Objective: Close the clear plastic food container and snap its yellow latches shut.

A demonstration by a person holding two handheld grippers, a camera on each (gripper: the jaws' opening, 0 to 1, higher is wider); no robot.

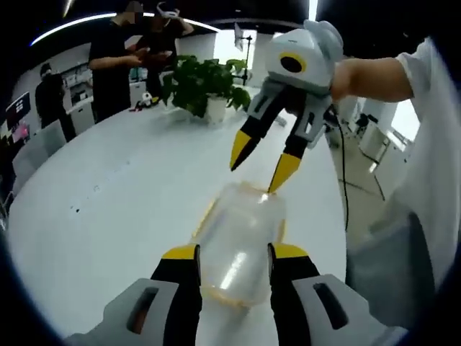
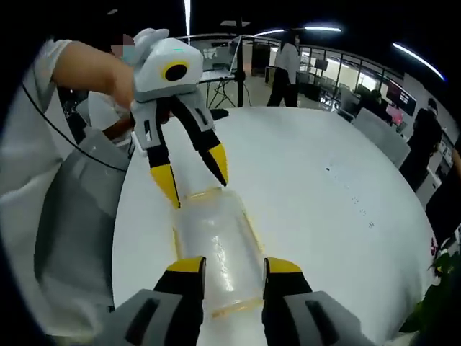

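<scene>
We see the clear plastic food container lying on the white counter, lid apparently down already. The left hand-held gripper has its jaws spread around one end; the right hand-held gripper (also spread) straddles the other end. We judge the latching step is in hand: next, each yellow latch needs a firm press inward.
</scene>
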